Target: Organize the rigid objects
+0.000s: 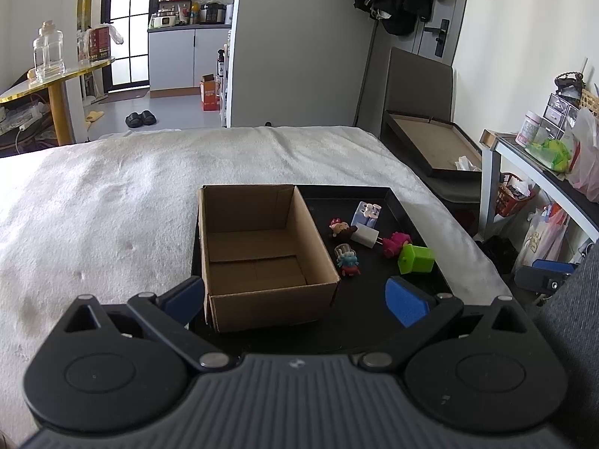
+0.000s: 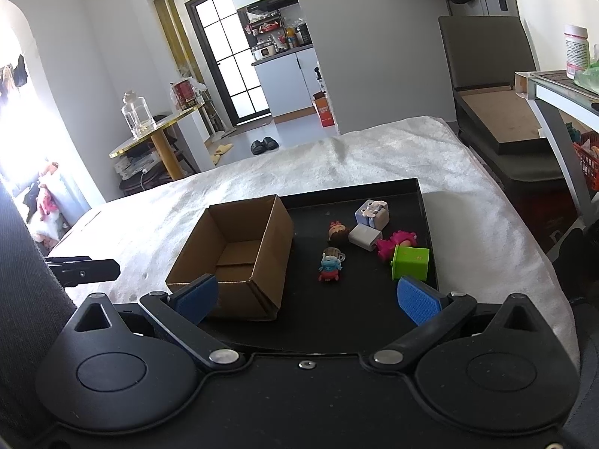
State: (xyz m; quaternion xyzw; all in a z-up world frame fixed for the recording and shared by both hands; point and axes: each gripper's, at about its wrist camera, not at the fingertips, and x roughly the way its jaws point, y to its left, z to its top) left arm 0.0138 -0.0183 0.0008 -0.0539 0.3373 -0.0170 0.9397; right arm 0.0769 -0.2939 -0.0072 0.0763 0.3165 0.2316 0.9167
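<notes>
Left gripper [image 1: 295,299]: fingers spread wide, holding nothing, above the tray's [image 1: 408,209] near edge. Right gripper [image 2: 307,297]: likewise spread and empty. Only the right view shows the box's [image 2: 239,258] outer right wall; only the left its whole bare floor. Box: tray's left side, empty. Tray's right half: charger [image 1: 366,238], green cube [image 1: 415,259], pink toy [image 1: 396,242], blue figure [image 1: 348,261]; bare tray between them and the near edge. Tray lies on a white blanket [image 1: 112,205].

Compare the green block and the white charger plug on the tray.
The green block is bright green and boxy; the white charger plug is white, flatter, with prongs at one end. The green block looks bulkier and lies nearer the grippers, at the tray's right edge; the plug lies farther in. Both rest on the black tray, outside the cardboard box.
</notes>
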